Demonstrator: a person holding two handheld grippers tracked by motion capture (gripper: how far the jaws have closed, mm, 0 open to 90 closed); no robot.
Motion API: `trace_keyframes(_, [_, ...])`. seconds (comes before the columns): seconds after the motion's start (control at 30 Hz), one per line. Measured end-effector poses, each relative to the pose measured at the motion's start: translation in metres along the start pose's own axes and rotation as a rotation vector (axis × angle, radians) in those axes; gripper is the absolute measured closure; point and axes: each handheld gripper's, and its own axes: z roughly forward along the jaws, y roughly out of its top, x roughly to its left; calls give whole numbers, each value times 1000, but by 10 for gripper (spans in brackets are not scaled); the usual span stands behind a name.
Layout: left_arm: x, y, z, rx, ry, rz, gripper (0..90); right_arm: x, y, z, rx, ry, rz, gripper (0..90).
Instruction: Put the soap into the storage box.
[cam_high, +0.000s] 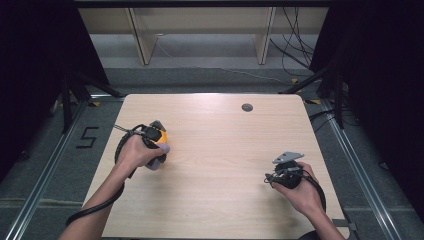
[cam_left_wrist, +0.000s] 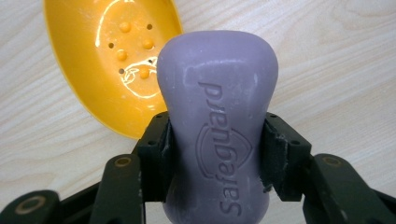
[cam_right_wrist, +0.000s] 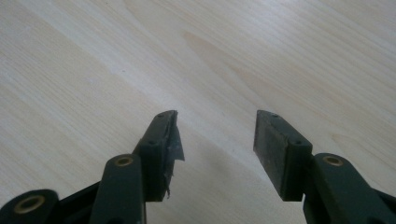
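The bench (cam_high: 225, 165), a pale wood-grain top, carried the work near its left edge, as seen from the high view. There the yellow soap dish (cam_left_wrist: 112, 70), an oval tray with raised studs and drain holes in its floor, lay flat and unoccupied.

The bar of purple soap (cam_left_wrist: 217, 126) was clear of the dish, clamped at its waist between the pads of the left gripper (cam_left_wrist: 217, 154). The bar's long axis ran along the gripper's own line, its rounded end projecting forward past the jaw tips. In the left gripper view the dish lay ahead and to the left of that end, with the bar's tip overlapping the near rim; whether the two touched could not be determined.

The coming placement would, in my judgement, turn on carrying the bar forward and leftward over the dish's centre, then laying it down along the oval.

The right gripper (cam_right_wrist: 217, 140) stood well apart over bare bench at the right side, jaws wide and holding nothing. The left hand (cam_high: 137, 152) was plainly the nearer.
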Motion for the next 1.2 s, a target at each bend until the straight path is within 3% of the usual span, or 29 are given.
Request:
trace_keyframes(0.23, [4, 3, -2, -15, 0, -19, 489, 0, 0, 0, 0, 0, 1, 497])
trace_keyframes(0.3, [7, 4, -3, -19, 9, -2, 489, 0, 0, 0, -1, 0, 1, 497])
trace_keyframes(0.87, [19, 13, -3, -61, 33, -64, 489, 0, 0, 0, 1, 1, 2, 497])
trace_keyframes(1.2, [27, 17, 0, -78, 38, -72, 489, 0, 0, 0, 2, 1, 4, 497])
